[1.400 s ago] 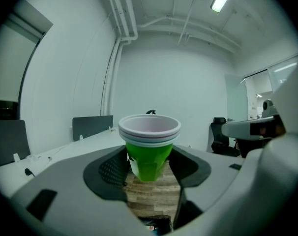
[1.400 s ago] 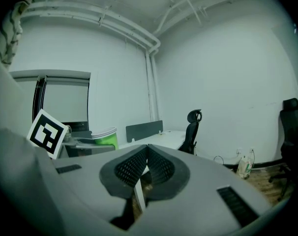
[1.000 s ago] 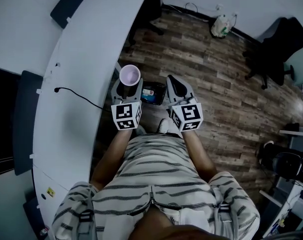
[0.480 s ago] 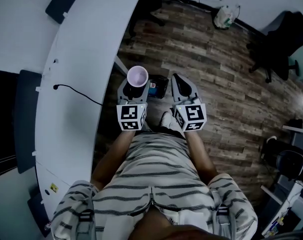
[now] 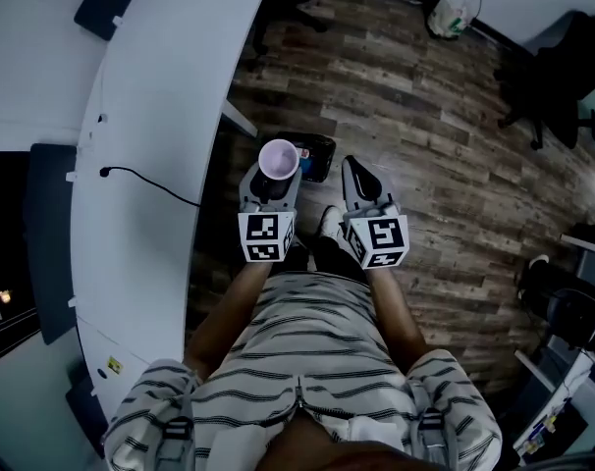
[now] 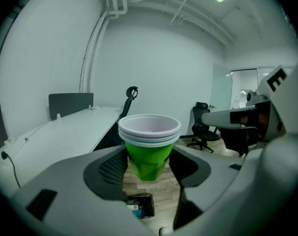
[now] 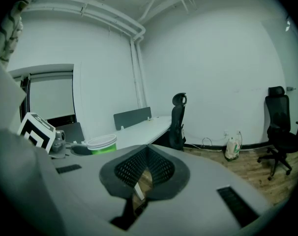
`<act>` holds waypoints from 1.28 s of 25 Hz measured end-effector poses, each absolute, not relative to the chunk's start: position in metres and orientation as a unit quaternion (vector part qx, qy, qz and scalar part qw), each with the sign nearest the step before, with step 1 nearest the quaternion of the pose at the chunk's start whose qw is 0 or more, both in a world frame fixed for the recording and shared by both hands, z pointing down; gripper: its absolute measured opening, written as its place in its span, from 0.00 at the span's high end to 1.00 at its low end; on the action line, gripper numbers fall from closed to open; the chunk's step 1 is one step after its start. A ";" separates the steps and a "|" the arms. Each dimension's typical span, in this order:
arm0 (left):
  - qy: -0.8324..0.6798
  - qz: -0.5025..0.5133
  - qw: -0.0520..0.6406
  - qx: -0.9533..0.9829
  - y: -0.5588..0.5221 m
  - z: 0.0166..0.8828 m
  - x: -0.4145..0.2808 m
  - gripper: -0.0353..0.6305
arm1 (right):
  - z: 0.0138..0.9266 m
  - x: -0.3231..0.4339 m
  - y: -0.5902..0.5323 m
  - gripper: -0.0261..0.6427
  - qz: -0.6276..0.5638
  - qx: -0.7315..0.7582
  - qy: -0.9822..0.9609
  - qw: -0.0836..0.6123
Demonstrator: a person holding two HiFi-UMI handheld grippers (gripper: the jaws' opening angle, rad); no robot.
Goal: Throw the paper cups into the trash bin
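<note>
We hold the stacked paper cups (image 6: 149, 141) upright, clamped in our left claw (image 6: 149, 164), with the trash bin (image 5: 317, 155) on the floor below, beside the desk (image 5: 150, 165). Our right claw (image 7: 146, 167), just beside, is pressed together and empty.

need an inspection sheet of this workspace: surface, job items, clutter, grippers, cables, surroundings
surface: white desk at the person's left; wood-plank floor under the grippers.
job's things: stacked paper cups, green with white rims, upright; trash bin on the floor just beyond them, some litter inside.
clutter: bag against the far wall.
grippers: left gripper jaws closed on the paper cups; right gripper jaws together, nothing between.
cables: one black cable lying across the desk.
surroundings: black office chair at the right.
</note>
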State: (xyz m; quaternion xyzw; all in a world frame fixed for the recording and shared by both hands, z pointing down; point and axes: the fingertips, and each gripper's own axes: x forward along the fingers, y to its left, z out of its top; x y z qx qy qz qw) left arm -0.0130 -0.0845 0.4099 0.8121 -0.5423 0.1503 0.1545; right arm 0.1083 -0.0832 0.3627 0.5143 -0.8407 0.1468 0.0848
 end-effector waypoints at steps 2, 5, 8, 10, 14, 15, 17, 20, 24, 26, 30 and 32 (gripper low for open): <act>-0.540 0.158 0.166 0.810 -0.085 0.421 -0.012 0.52 | 0.369 0.108 -0.083 0.95 0.154 0.513 -0.839 0.089; -0.536 0.167 0.181 0.808 -0.089 0.439 -0.010 0.52 | 0.377 0.106 -0.083 0.95 0.162 0.509 -0.840 0.095; -0.534 0.179 0.196 0.803 -0.094 0.460 -0.008 0.52 | 0.389 0.104 -0.080 0.95 0.170 0.506 -0.839 0.104; -0.533 0.187 0.209 0.798 -0.095 0.474 -0.007 0.52 | 0.401 0.103 -0.075 0.95 0.177 0.502 -0.839 0.113; -0.525 0.200 0.229 0.795 -0.097 0.502 0.000 0.52 | 0.426 0.102 -0.066 0.95 0.204 0.498 -0.835 0.119; -0.522 0.204 0.234 0.794 -0.096 0.509 0.002 0.52 | 0.432 0.102 -0.064 0.95 0.210 0.497 -0.833 0.122; -0.519 0.212 0.242 0.792 -0.095 0.522 0.003 0.52 | 0.444 0.100 -0.059 0.95 0.216 0.495 -0.832 0.129; -0.516 0.219 0.253 0.788 -0.094 0.542 0.002 0.52 | 0.461 0.100 -0.057 0.95 0.220 0.495 -0.829 0.142; -0.512 0.236 0.265 0.782 -0.097 0.574 0.000 0.52 | 0.482 0.099 -0.059 0.95 0.229 0.490 -0.827 0.152; -0.510 0.245 0.271 0.779 -0.097 0.591 0.000 0.52 | 0.491 0.098 -0.059 0.95 0.232 0.488 -0.827 0.156; -0.508 0.262 0.287 0.769 -0.100 0.624 -0.004 0.52 | 0.506 0.099 -0.061 0.95 0.239 0.493 -0.821 0.158; -0.506 0.269 0.302 0.762 -0.100 0.642 -0.005 0.52 | 0.514 0.100 -0.062 0.95 0.243 0.496 -0.818 0.159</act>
